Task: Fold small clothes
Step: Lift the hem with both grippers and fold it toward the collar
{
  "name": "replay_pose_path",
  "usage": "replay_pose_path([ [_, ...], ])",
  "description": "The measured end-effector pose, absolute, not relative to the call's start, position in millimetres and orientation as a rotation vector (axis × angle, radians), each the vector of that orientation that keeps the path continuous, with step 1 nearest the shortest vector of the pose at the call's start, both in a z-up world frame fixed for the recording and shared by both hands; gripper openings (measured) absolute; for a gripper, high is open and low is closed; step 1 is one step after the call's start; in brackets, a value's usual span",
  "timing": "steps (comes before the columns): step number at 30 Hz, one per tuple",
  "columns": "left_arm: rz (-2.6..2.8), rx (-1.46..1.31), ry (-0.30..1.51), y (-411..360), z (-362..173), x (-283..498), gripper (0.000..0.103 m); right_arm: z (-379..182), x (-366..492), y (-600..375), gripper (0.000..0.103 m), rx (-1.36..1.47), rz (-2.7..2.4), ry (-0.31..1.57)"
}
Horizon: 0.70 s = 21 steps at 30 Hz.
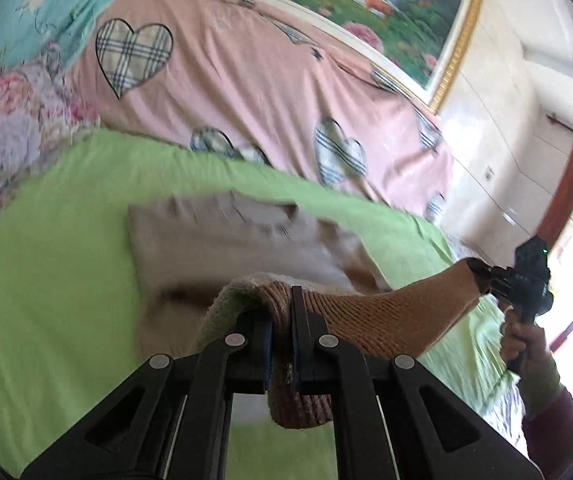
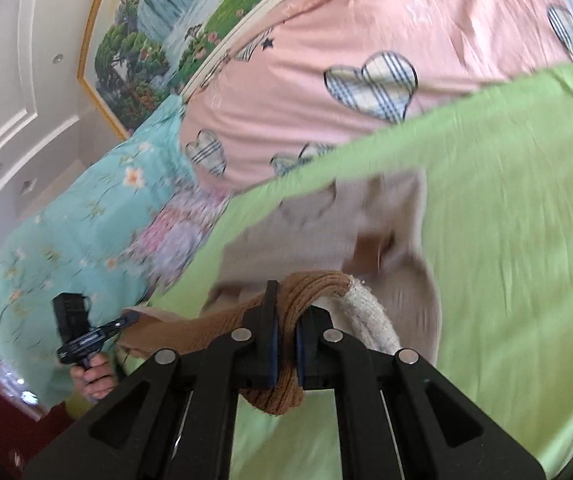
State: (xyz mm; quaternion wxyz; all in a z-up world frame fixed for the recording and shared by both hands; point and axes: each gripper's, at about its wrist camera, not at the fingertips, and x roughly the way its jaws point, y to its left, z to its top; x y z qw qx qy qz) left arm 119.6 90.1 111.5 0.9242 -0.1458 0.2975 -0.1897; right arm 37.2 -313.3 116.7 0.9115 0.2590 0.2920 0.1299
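Left wrist: our left gripper (image 1: 282,308) clenches the knit garment (image 1: 214,236) hem above the green sheet (image 1: 46,280); we should keep it taut. Right wrist: our right gripper (image 2: 286,320) pinches the opposite corner; carry both level toward the collar

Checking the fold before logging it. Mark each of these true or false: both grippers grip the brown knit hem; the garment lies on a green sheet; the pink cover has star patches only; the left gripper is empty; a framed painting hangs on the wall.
1. Both grippers grip the brown knit hem. True: the left gripper and right gripper are each shut on it.
2. The beige garment lies on a green sheet. True, apart from the lifted hem.
3. The pink cover has star patches only. False: mostly plaid hearts.
4. The left gripper is empty. False: knit fabric is pinched in it.
5. A framed painting hangs on the wall. True.
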Motion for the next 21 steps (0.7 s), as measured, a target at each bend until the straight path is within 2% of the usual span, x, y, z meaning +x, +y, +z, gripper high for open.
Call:
replay_pose_path([
  [8, -0.287, -0.344, 0.644, 106.8, 92.5, 238.6, 0.005, 108.2, 165.5, -319.3, 0.007, 0.479, 0.169, 0.635],
  [16, -0.203, -0.37, 0.776, 120.8, 27.8, 322.4, 0.005, 40.2, 251.3, -337.4, 0.007, 0.489, 0.07, 0.772],
  [21, -0.174, -0.383, 0.852, 125.1, -9.2, 348.3, 0.006, -4.9, 279.8, -345.8, 0.007, 0.498, 0.03, 0.856],
])
